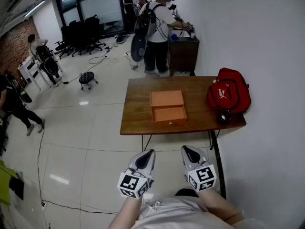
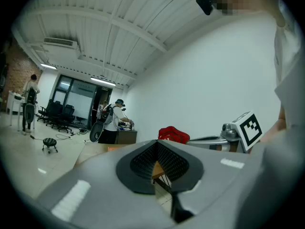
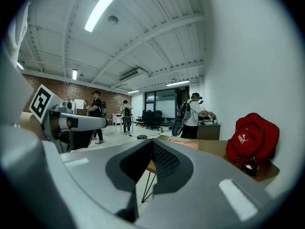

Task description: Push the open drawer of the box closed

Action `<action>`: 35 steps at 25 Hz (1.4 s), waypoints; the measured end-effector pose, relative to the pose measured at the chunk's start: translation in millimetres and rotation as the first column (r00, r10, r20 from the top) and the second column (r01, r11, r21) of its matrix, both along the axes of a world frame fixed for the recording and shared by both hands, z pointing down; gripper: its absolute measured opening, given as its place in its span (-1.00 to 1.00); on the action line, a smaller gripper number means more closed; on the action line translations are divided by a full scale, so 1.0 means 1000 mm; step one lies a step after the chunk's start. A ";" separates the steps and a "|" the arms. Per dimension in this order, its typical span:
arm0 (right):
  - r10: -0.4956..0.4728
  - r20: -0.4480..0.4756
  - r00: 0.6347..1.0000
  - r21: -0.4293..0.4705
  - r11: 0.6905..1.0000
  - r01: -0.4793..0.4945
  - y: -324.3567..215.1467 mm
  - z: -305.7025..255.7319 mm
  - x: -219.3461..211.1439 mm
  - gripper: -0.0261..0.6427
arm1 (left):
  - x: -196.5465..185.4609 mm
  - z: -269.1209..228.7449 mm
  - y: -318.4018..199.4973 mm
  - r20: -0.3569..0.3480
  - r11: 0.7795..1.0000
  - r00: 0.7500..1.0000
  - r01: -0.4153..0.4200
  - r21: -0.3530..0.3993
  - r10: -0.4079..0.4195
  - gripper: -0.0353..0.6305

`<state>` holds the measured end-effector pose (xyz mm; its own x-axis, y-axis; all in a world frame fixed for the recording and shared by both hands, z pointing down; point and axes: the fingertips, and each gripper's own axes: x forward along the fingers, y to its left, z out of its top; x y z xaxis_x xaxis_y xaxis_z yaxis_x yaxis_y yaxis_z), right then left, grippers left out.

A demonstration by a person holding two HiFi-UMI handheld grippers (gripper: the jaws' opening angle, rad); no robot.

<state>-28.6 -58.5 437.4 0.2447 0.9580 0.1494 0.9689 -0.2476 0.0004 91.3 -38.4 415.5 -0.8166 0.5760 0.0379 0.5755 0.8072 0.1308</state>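
An orange box (image 1: 167, 98) lies in the middle of a brown wooden table (image 1: 136, 116). Its drawer (image 1: 168, 114) is pulled out toward the table's near edge. Both grippers hang over the floor, short of the table and well apart from the box. My left gripper (image 1: 144, 160) is shut with nothing in it, and so is my right gripper (image 1: 191, 153). In the left gripper view the shut left gripper (image 2: 155, 168) fills the lower frame. In the right gripper view the right gripper (image 3: 150, 163) points at the table, with the box (image 3: 183, 143) small beyond it.
A red backpack (image 1: 228, 95) sits on the table's right end against the white wall. A person (image 1: 157, 27) stands at a dark cabinet (image 1: 183, 54) behind the table. A small stool (image 1: 88, 78) and cables lie on the tiled floor to the left.
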 end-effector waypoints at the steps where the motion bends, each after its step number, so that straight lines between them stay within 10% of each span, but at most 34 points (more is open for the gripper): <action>1: -0.003 0.003 1.000 0.000 1.000 0.003 0.001 0.001 0.001 -0.90 | 0.001 0.001 0.001 -0.001 1.000 1.000 0.004 0.000 -0.004 -0.88; 23: -0.019 0.001 1.000 0.148 0.989 0.019 0.100 0.071 -0.048 -0.90 | -0.034 0.081 0.105 -0.080 0.982 0.996 0.062 0.176 -0.049 -0.88; 35: -0.067 -0.033 0.997 0.365 0.928 0.074 0.208 0.172 -0.075 -0.90 | -0.081 0.180 0.209 -0.192 0.942 0.981 0.096 0.321 -0.034 -0.88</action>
<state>-103.5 149.3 609.0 0.3160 0.8180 0.4807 0.9478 -0.2944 -0.1221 9.8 170.9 595.7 -0.7391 0.5581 0.3771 0.6642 0.6971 0.2701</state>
